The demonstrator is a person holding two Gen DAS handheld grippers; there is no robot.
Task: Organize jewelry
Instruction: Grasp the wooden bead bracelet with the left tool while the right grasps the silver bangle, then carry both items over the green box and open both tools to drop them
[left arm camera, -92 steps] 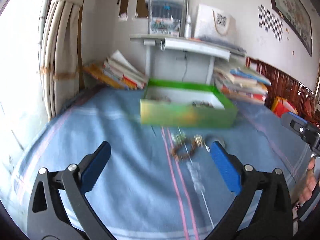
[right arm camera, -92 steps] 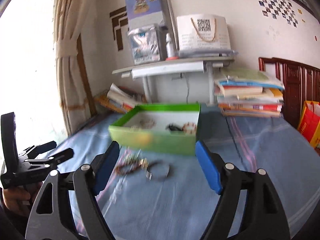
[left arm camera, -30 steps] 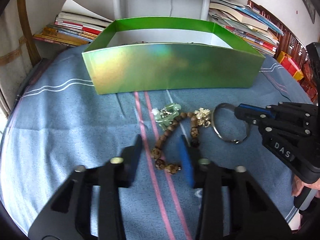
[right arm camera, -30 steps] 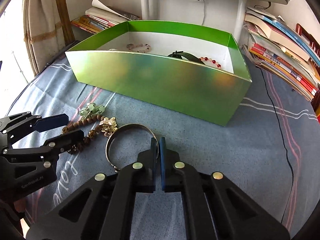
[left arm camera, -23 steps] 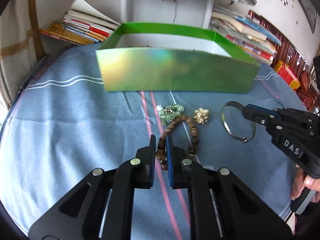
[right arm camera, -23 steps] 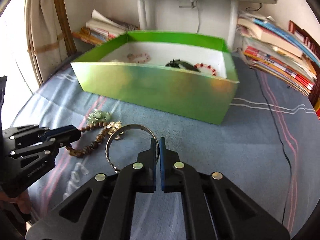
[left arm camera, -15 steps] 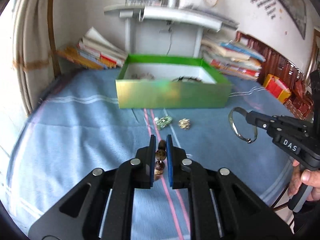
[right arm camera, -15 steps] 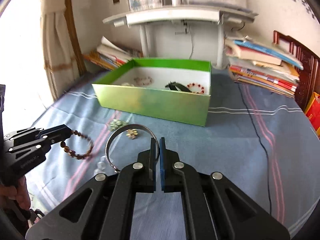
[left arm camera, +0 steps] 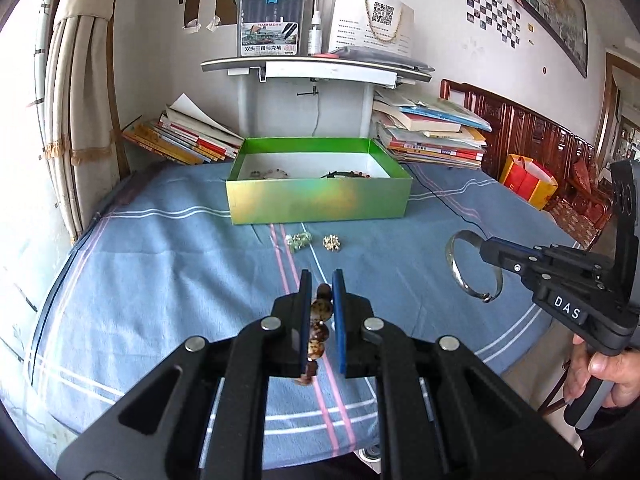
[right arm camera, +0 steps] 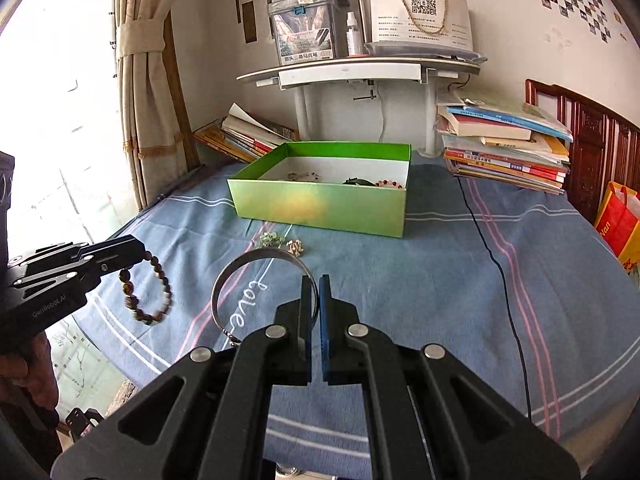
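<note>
My left gripper is shut on a brown bead bracelet, held in the air above the blue cloth; the bracelet hangs as a loop in the right wrist view. My right gripper is shut on a silver bangle, also lifted; the bangle shows in the left wrist view. The green box stands farther back with several pieces inside. A pale green trinket and a gold trinket lie on the cloth in front of the box.
The table wears a blue striped cloth. A black cable runs across its right side. Book stacks and a white shelf stand sit behind the box. A curtain hangs at the left.
Both grippers closed on their pieces and lifted them up and back from the cloth. The box and the two trinkets now look farther away.
</note>
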